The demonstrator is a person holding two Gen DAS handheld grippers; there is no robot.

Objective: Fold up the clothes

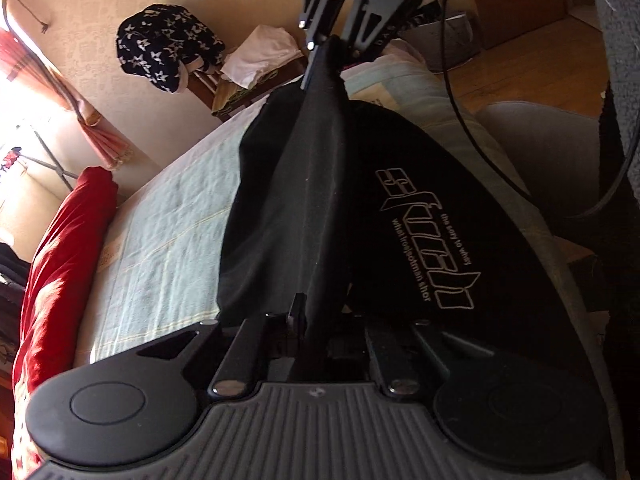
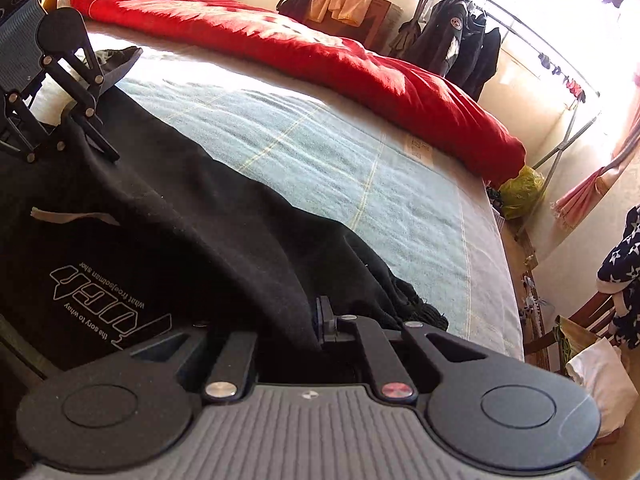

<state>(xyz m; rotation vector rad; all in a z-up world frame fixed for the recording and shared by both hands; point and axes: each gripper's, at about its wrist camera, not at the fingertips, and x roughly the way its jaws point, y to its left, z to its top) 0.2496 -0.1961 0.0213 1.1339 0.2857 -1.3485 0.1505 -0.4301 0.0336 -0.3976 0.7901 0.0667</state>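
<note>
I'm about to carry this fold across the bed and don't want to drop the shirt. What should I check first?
1. Left gripper shut on the black T-shirt: ok.
2. Right gripper shut on the T-shirt: ok.
3. Fabric stretched between both grippers, no sag: ok.
4. Light blue blanket ahead is free of clutter: ok.
5. Red duvet lies away from the landing area: ok.
6. Shirt's lower hem lies flat: cannot tell.
</note>
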